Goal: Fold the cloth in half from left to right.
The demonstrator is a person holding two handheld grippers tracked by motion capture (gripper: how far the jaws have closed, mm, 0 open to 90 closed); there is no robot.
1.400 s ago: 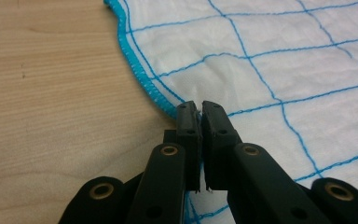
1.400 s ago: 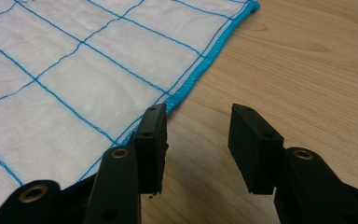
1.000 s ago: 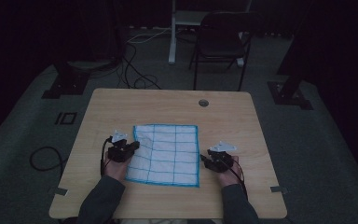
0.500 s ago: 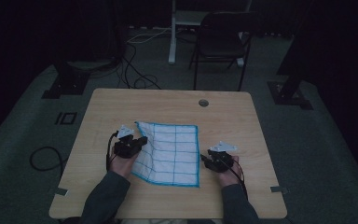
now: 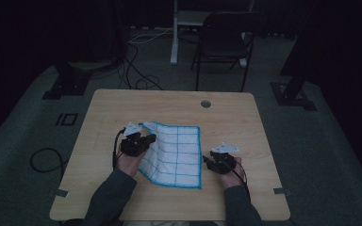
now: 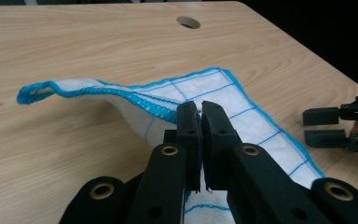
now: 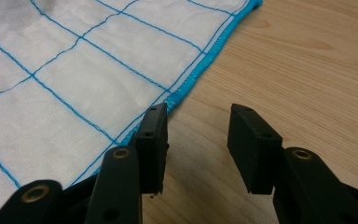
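A white cloth (image 5: 176, 153) with a blue grid and blue hem lies on the wooden table (image 5: 169, 101). My left gripper (image 5: 150, 138) is shut on the cloth's left edge and holds it lifted off the table. In the left gripper view the hem is pinched between the jaws of the left gripper (image 6: 200, 109), and the cloth (image 6: 223, 100) arches up from the wood. My right gripper (image 5: 206, 160) rests at the cloth's right edge. In the right gripper view the right gripper (image 7: 198, 123) stands open over bare wood, its left jaw just at the hem of the cloth (image 7: 74, 60).
A round hole (image 5: 206, 103) sits near the table's far edge. A dark chair (image 5: 226, 42) and floor cables (image 5: 42, 157) lie beyond the table. The right gripper (image 6: 326, 126) also appears at the right of the left gripper view.
My left gripper has moved right and upward, carrying the cloth's left edge with it, so the left side now curls up. The right gripper has stayed put.
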